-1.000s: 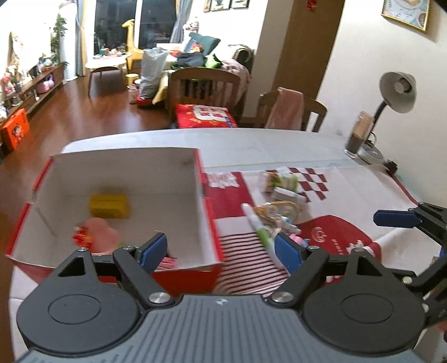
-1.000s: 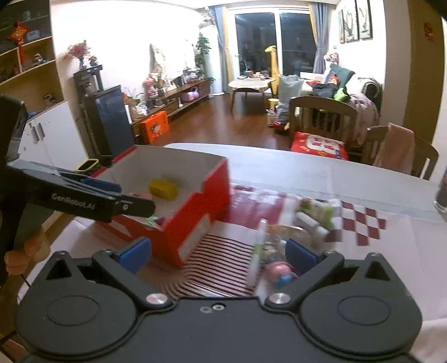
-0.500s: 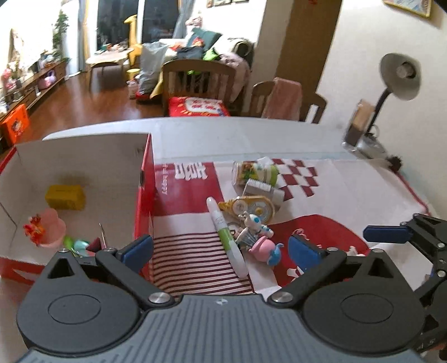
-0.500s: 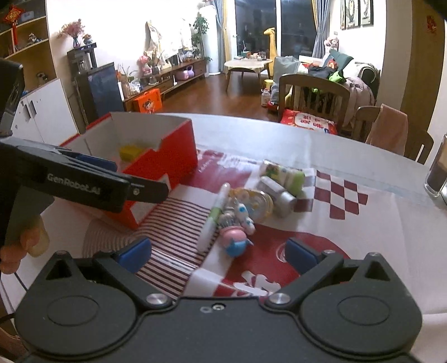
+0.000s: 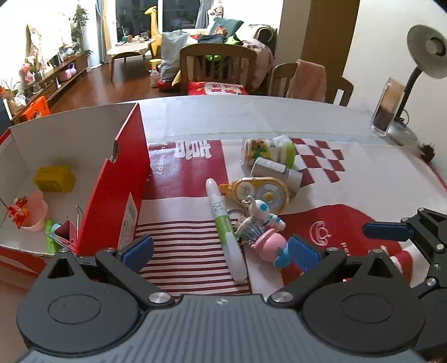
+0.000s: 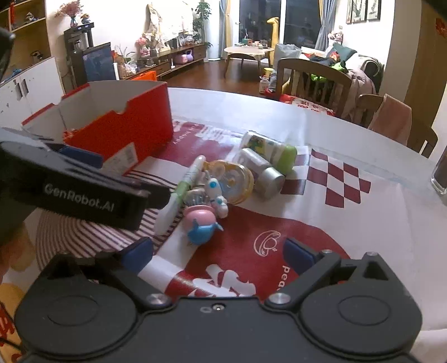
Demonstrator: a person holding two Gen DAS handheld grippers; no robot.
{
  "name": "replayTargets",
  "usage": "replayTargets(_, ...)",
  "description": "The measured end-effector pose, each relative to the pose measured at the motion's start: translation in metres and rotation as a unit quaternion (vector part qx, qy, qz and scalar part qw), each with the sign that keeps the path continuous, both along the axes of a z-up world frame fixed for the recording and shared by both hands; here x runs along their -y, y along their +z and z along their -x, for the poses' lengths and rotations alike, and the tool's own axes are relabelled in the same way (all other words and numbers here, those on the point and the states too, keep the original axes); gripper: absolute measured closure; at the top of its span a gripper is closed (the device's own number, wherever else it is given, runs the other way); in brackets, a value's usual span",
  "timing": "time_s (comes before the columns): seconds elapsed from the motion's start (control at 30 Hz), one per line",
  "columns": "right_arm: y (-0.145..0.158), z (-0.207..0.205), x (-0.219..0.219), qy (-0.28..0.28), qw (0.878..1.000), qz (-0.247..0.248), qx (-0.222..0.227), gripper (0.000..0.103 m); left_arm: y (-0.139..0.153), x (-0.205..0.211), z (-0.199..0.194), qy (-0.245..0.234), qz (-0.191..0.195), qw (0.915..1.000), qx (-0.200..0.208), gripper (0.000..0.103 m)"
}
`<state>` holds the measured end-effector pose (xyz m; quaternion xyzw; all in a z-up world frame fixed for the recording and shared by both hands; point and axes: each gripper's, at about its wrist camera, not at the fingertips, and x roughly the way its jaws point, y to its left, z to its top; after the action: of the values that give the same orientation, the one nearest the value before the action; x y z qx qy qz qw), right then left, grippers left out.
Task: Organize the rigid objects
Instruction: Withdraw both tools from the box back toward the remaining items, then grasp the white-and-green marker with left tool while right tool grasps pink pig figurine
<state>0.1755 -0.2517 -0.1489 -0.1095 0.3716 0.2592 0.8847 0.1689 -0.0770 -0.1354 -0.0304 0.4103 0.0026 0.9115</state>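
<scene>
Left gripper [image 5: 220, 250] and right gripper [image 6: 219, 257], jaws apart, empty; one red box [image 5: 111, 178] frame-left, one marker [image 5: 225, 226], two bottles centre.

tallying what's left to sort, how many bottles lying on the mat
2: a green-capped bottle at the pile's far end, and a silver-capped bottle touching it on the near side. Others may be hidden.

Desk lamp [image 5: 424, 47] at table's far right corner, clear container with dark contents [image 5: 387, 107] just beside its base. Two wooden chairs behind table; pink cloth [image 5: 307, 79] draped over the right one. Yellow giraffe toy [image 5: 153, 22] by window, round coffee table [image 6: 248, 53] near it. Low TV cabinet [image 6: 173, 60] along the left wall.
</scene>
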Motion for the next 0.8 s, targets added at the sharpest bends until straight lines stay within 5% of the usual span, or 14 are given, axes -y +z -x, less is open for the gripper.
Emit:
replayTargets(0.57, -0.025, -0.013, -0.018, 0.041, 0.999, 0.014, 0.006, 0.036, -0.032, 0.008, -0.013, 0.041, -0.023, 0.9984, -0.031, 0.001)
replayTargets(0.8, -0.03, -0.019, -0.026, 0.051, 0.998, 0.02, 0.006, 0.051, -0.044, 0.004, -0.022, 0.057, -0.009, 0.9967, -0.057, 0.029)
